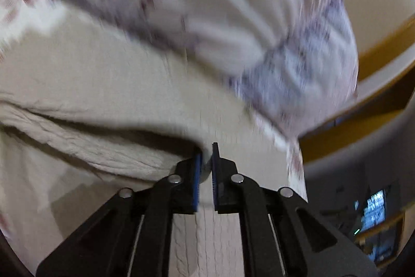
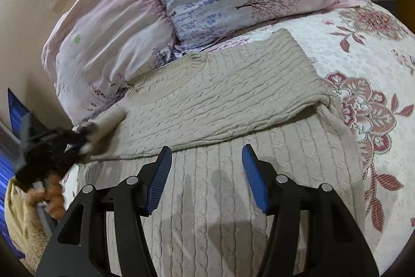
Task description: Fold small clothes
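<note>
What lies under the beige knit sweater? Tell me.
Under the sweater lies the floral bedspread, showing along its right and far sides. One part of the sweater is folded over its own body. Whatever lies beneath its middle is covered.

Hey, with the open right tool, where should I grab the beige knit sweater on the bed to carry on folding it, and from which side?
Probably the sweater's folded corner at its right edge, approached from the right over the floral bedspread. There the layers end in a thick, slightly raised lip the right tool could straddle. The left tool already pinches the opposite end.
</note>
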Action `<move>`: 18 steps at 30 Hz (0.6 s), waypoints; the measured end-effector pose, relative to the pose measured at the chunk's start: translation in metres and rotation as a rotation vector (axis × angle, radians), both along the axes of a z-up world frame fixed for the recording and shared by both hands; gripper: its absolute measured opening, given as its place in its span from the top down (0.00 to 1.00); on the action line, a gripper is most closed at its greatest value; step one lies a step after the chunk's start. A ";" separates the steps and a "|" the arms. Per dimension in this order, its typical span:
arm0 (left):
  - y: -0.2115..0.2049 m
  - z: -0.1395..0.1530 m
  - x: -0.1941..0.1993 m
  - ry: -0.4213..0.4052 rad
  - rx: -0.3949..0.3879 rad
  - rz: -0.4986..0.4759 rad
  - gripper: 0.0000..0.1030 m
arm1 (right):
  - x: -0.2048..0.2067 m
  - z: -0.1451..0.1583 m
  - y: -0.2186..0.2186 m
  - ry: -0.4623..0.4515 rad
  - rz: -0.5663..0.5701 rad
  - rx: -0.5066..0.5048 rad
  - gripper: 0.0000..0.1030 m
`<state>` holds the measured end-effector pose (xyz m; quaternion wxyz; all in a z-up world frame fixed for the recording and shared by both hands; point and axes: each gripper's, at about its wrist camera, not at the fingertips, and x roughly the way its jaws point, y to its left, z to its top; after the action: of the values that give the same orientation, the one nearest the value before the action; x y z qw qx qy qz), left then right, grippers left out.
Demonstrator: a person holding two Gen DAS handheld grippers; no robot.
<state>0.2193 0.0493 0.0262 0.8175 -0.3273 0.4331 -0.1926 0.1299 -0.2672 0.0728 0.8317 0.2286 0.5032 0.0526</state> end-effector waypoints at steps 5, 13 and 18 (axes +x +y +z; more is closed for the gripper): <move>0.033 -0.013 -0.019 0.035 -0.114 0.059 0.63 | 0.003 0.013 0.012 -0.026 0.074 -0.021 0.42; 0.092 -0.025 -0.021 0.091 -0.201 0.272 0.63 | 0.022 0.019 0.049 -0.061 0.192 -0.001 0.41; 0.112 -0.032 -0.017 0.124 -0.234 0.338 0.63 | 0.039 0.033 0.118 -0.152 0.468 -0.109 0.41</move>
<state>0.2026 0.1616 -0.0059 0.7662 -0.4994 0.3962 -0.0811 0.1687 -0.1489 0.1060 0.8435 0.0563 0.4803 0.2336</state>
